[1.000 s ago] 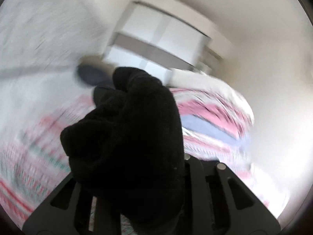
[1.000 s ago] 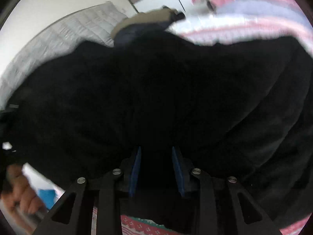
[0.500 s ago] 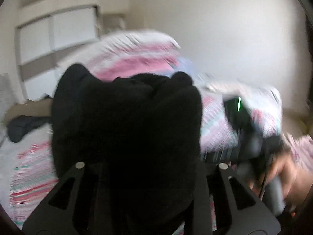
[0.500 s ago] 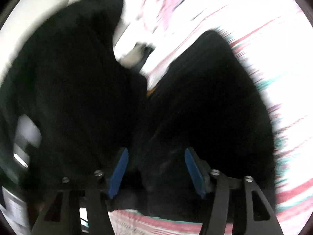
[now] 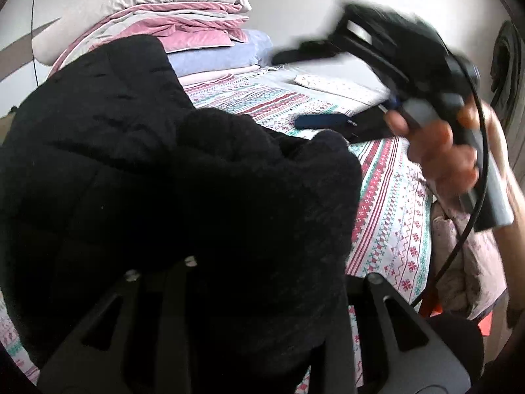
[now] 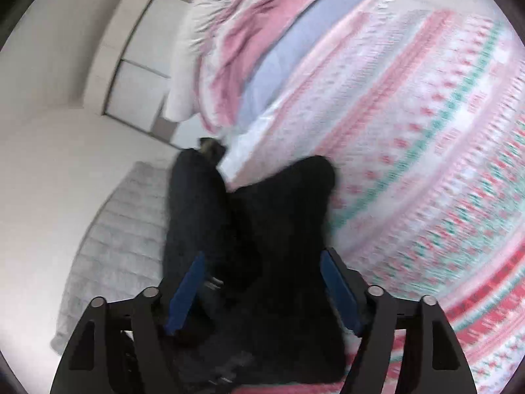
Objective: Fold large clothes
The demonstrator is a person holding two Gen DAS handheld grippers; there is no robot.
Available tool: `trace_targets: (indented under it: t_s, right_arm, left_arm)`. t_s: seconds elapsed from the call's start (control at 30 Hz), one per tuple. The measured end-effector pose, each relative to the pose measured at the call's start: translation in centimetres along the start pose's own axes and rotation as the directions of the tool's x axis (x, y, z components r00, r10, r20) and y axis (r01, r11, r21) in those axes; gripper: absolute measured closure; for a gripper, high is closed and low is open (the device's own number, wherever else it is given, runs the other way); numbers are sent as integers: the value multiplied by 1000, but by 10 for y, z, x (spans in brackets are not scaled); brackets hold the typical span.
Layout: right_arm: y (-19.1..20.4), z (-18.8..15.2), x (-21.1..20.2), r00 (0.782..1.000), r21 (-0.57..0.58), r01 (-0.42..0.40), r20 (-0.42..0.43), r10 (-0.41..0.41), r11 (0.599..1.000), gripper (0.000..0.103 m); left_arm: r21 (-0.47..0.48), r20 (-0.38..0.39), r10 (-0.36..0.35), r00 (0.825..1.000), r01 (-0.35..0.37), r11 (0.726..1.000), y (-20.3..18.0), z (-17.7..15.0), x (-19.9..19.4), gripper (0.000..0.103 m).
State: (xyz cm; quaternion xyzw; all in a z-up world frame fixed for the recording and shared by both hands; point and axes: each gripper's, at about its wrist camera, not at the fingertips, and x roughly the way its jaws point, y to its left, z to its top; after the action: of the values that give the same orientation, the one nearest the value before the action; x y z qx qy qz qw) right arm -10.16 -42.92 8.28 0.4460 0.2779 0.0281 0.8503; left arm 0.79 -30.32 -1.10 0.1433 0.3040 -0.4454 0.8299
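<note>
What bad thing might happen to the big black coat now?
The right gripper has just been opening with the black coat loose between its pads, so that side may drop and spoil the fold. Only the left gripper grips it, so the bunched coat may sag onto the patterned bedspread.

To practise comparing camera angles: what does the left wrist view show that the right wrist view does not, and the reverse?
Only the left wrist view shows the person's hand holding the right gripper, and a dark blue strip lying on the bed.

Only the right wrist view shows the right gripper's blue pads spread apart, just opened, plus a white wardrobe and grey quilted cover.

Both share the black garment, patterned bedspread and stacked bedding.
</note>
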Motion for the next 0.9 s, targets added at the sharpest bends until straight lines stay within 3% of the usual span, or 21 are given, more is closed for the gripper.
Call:
trace_targets:
  t_s: [0.1, 0.23, 0.27, 0.3, 0.33, 0.37, 0.4, 0.5, 0.57, 0.63, 0.7, 0.8, 0.83, 0.9]
  right_arm:
    - [37, -4, 43, 992, -86, -31, -126, 20, 996, 27]
    - [54, -14, 111, 959, -141, 30, -276, -69, 990, 28]
    - [54, -16, 117, 957, -142, 25, -284, -65, 990, 39]
    - [57, -18, 123, 957, -161, 4, -287, -51, 987, 59]
    - [65, -21, 125, 955, -204, -19, -293, -42, 979, 60]
    - [73, -21, 125, 958, -245, -14, -280, -57, 969, 69]
    - [82, -22, 124, 962, -283, -21, -268, -58, 959, 76]
    - [101, -18, 101, 974, -335, -51, -224, -27, 941, 80]
    - [116, -16, 74, 984, -383, -76, -176, 8, 921, 81]
    - [120, -19, 49, 991, -421, -72, -131, 18, 904, 81]
    - [100, -24, 37, 996, -430, -44, -91, 6, 902, 81]
    - [44, -23, 46, 994, -327, 41, -78, -71, 944, 81]
    - [7, -24, 56, 988, -249, 84, -104, -113, 965, 80]
    - [-35, -31, 60, 989, -106, 40, -135, -54, 994, 70]
  left_arm:
    - [44, -1, 35, 999, -35, 998, -7, -2, 3, 74]
    - [109, -15, 104, 994, -102, 989, -24, -2, -14, 65]
    - [113, -8, 99, 995, -98, 989, -24, -5, -23, 60]
    - [104, -1, 80, 997, -79, 991, -21, -7, -34, 57]
    - [87, -6, 62, 998, -61, 994, -18, -9, -42, 49]
    - [64, -13, 42, 999, -41, 997, -14, -10, -50, 40]
    - [28, -10, 17, 1000, -17, 999, -8, -11, -61, 38]
    - [-10, 20, -18, 1000, 18, 1000, 5, -6, -84, 36]
    - [2, 44, -19, 999, 19, 1000, 4, -7, -94, 27]
    - [10, 57, -38, 998, 38, 999, 10, 0, -96, 27]
    - [-1, 64, -76, 995, 76, 997, 9, -4, -102, 27]
    - [-28, 52, -107, 993, 108, 994, 20, -7, -103, 26]
    - [-45, 53, -95, 994, 98, 994, 30, -6, -104, 26]
    - [-79, 64, -39, 997, 44, 996, 47, 0, -98, 26]
